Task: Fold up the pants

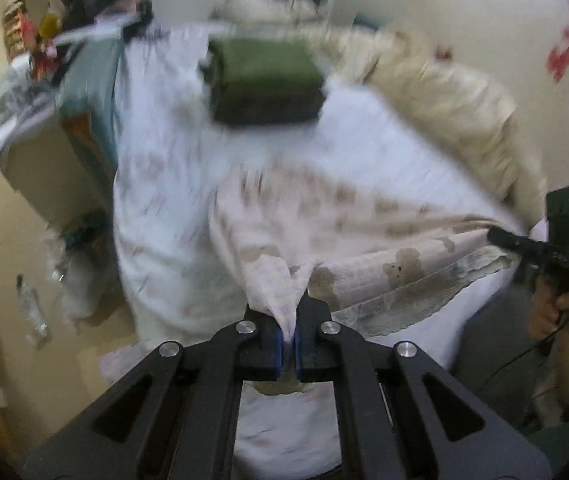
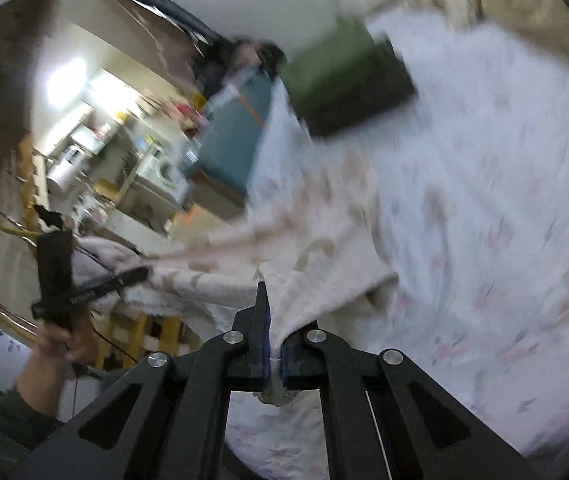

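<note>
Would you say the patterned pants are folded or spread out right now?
Spread: the pants hang stretched between the left gripper and right gripper.

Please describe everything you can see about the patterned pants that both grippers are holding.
The pants are soft, thin cloth, pale pink-white with brownish blotches, blurred by motion. They hang stretched and creased between the two grippers above the bed sheet. The left gripper is shut on one bunched end; the right gripper is shut on another bunched part. A wrinkled, greyish band runs along the lower edge. The rest drapes down toward the sheet; whether it touches it cannot be told.
</note>
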Tool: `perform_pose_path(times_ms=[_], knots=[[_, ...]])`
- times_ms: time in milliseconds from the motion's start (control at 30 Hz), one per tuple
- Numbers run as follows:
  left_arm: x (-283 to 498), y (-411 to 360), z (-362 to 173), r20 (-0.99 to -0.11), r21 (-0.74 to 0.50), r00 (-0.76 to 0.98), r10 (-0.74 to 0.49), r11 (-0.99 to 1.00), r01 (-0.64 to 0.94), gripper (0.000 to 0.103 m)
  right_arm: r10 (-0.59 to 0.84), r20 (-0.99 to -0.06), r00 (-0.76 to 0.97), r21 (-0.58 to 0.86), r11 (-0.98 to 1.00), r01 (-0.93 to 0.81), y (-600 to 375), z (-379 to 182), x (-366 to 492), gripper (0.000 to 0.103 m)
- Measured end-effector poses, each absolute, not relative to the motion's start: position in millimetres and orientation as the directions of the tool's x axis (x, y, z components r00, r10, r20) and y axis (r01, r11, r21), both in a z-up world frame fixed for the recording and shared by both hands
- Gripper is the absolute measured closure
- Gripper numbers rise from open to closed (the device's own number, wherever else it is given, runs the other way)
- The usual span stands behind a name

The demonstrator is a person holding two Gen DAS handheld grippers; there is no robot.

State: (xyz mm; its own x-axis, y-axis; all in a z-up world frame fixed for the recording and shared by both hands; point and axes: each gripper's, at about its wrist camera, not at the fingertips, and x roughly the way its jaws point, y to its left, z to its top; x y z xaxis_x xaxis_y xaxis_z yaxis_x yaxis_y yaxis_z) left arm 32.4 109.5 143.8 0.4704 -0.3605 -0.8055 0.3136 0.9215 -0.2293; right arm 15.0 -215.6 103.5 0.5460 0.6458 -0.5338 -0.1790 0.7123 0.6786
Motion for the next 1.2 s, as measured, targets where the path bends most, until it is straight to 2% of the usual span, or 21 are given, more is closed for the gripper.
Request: perform_pose_path(times_ms=[133,233,300,400,567,667,967,1067,1167,1200], knots=[[0,104,223,-0.657,-0.340,0.603,-0.453,0.891,0.300,0.101,0.636,-0.467,0.615,0.652,0.717,-0.246,-241,190,1,0.100],[-10,104,259,-0.581,-0.382,0.665,-0.469,0.879,0.285,0.101,0.620,-0.432,0.655,0.608,0.737,-0.296,-243,246,2,0.100],[-11,103,278,-0.557,-0.389,0.698,-0.450,0.884,0.259,0.101,0.608,-0.432,0.666,0.579,0.753,-0.312,-247,270,5,0.100],[-5,104,286,-0.574,-0.381,0.719,-0.393,0.905,0.191,0.101,0.603,-0.451,0.658,0.562,0.765,-0.316,-241,288,25,0.100],[24,96,283,-0.612,-0.280,0.738,-0.284,0.951,0.133,0.101,0.577,-0.505,0.642,0.534,0.793,-0.294,-229,286,69,0.100],[43,97,285,-0.617,-0.278,0.746,-0.252,0.956,0.093,0.101,0.567,-0.516,0.642,0.528,0.801,-0.282,-225,290,98,0.100],[49,101,309,-0.493,-0.239,0.849,-0.189,0.968,0.077,0.101,0.563,-0.408,0.718,0.461,0.806,-0.371,-210,325,100,0.100],[33,100,289,-0.476,-0.220,0.859,-0.190,0.971,0.093,0.101,0.569,-0.441,0.694,0.463,0.807,-0.367,-216,304,91,0.100],[26,104,236,-0.553,-0.279,0.799,-0.235,0.956,0.088,0.101,0.564,-0.507,0.652,0.473,0.814,-0.337,-223,255,80,0.100],[24,103,211,-0.593,-0.303,0.763,-0.256,0.949,0.084,0.101,0.560,-0.550,0.619,0.488,0.818,-0.305,-227,223,74,0.100]])
